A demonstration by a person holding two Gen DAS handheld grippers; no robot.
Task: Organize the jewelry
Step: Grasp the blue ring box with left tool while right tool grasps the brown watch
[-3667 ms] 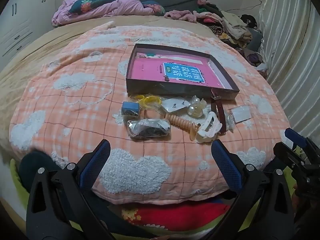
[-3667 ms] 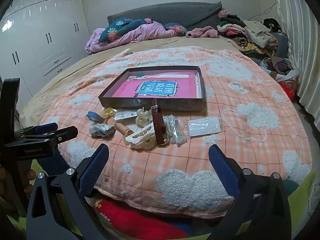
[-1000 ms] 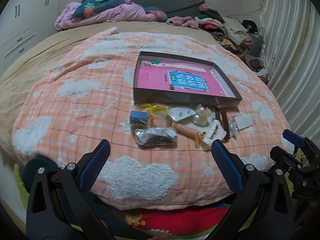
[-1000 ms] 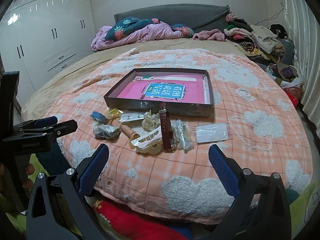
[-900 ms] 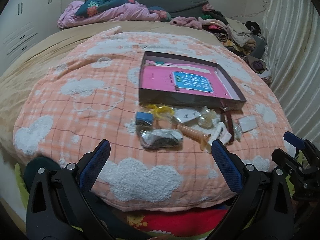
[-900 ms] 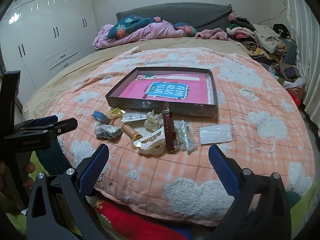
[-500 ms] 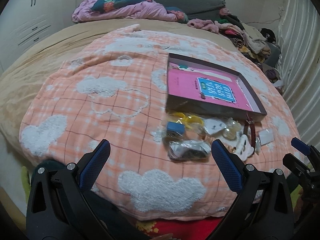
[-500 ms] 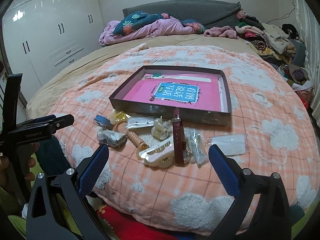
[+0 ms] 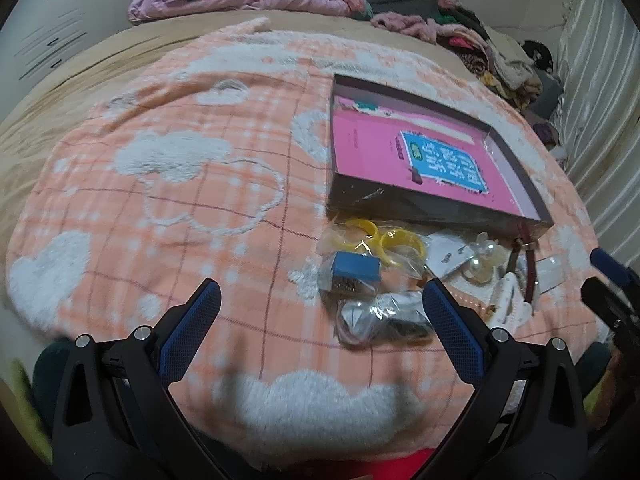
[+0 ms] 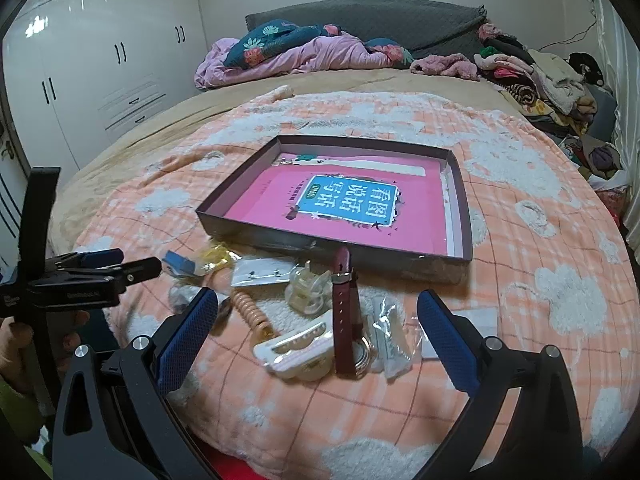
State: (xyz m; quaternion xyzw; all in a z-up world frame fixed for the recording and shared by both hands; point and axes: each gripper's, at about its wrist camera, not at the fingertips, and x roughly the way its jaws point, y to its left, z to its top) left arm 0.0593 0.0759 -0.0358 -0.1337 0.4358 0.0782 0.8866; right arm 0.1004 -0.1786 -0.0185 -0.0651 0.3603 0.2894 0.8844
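A shallow dark box (image 10: pixel 454 266) with a pink booklet (image 10: pixel 416 220) inside lies on the orange cloud blanket. In front of it is a pile of jewelry: a maroon watch strap (image 10: pixel 346 312), a white hair claw (image 10: pixel 298 354), a spiral hair tie (image 10: pixel 252 314), a clear hair clip (image 10: pixel 306 286), yellow rings in a bag (image 9: pixel 376 240), a small blue box (image 9: pixel 354 268) and a bagged dark item (image 9: pixel 380 318). My left gripper (image 9: pixel 316 332) is open and empty, just before the pile. My right gripper (image 10: pixel 316 336) is open and empty over the pile's near side.
The orange blanket (image 9: pixel 160 208) covers a bed with heaped clothes (image 10: pixel 532 76) at the back right and a pink quilt (image 10: pixel 304 54) at the head. White wardrobes (image 10: pixel 100 60) stand to the left. A clear flat bag (image 10: pixel 476 322) lies right of the pile.
Both grippers have moved forward toward the pile, which now looms larger. The left view has swung left, so the box sits further right. Both stay open.
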